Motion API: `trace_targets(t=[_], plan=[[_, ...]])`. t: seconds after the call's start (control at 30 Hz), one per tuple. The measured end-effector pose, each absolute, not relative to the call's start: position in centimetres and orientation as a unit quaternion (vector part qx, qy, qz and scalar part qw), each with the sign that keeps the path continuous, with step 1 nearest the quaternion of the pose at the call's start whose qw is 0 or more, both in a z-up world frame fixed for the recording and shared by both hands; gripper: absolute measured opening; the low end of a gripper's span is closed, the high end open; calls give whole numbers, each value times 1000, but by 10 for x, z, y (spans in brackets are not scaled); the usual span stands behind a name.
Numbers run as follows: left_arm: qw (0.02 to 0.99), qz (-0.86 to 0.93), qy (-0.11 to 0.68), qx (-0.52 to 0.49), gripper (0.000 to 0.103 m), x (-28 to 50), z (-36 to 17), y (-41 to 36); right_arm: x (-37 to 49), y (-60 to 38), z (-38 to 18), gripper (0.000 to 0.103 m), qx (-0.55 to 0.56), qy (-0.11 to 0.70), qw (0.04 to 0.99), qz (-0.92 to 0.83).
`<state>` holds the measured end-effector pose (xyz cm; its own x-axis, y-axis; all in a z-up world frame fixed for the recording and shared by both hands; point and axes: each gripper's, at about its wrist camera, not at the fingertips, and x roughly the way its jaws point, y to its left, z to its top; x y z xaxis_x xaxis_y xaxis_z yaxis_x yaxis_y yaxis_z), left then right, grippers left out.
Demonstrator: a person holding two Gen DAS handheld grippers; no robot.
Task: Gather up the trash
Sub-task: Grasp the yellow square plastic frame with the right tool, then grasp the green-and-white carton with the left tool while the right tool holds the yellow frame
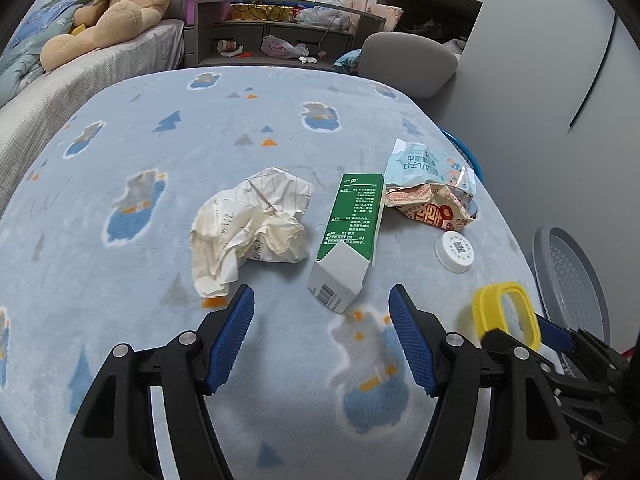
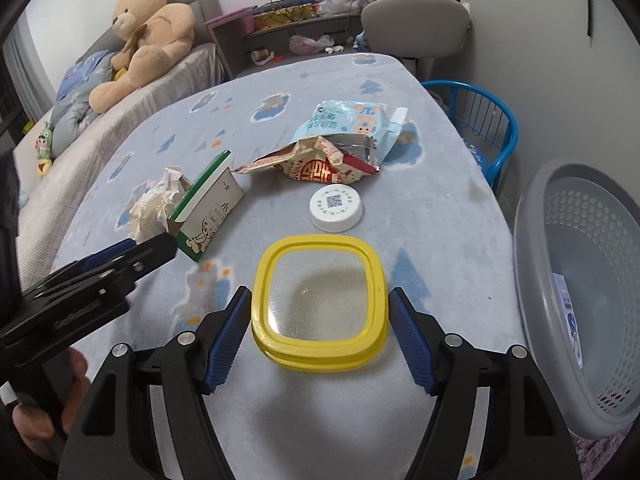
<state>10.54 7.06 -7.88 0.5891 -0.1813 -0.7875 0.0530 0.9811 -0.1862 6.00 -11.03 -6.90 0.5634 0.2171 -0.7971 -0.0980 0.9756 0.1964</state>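
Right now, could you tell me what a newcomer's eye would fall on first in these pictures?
Probably the yellow-rimmed clear lid, lying between the fingers of the open right gripper near the table's front edge. Behind it lies a litter cluster: crumpled paper, a green-and-white carton, snack wrappers and a white cap. The grey perforated basket waits off the table's right side.

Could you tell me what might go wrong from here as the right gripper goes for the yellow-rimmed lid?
1. The right gripper brackets the yellow-rimmed lid at full width; the flat lid lies low on the soft blanket, so the pads may slip over its rim.
2. The grey basket sits beyond the table edge, so a loose grip could drop the lid short.
3. The left gripper, open near the green carton, is close enough to collide.
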Motion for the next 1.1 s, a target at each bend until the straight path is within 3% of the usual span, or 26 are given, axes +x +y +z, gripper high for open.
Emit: trace_targets(t=[0.43, 0.77, 0.87, 0.9, 1.1], plan=[[887, -64, 453, -61, 66, 131, -88, 46, 63, -127, -73, 68, 91, 456, 880, 96], [886, -66, 455, -58, 48, 144, -89, 34, 60, -137, -76, 68, 107, 455, 878, 100], [887, -62, 454, -54, 38, 147, -89, 31, 58, -139, -75, 68, 111, 453, 879, 101], [886, -61, 456, -53, 29, 147, -89, 31, 58, -141, -75, 68, 113, 452, 879, 101], [883, -72, 460, -63, 27, 138, -86, 31, 53, -145, -69, 68, 119, 446, 881, 101]])
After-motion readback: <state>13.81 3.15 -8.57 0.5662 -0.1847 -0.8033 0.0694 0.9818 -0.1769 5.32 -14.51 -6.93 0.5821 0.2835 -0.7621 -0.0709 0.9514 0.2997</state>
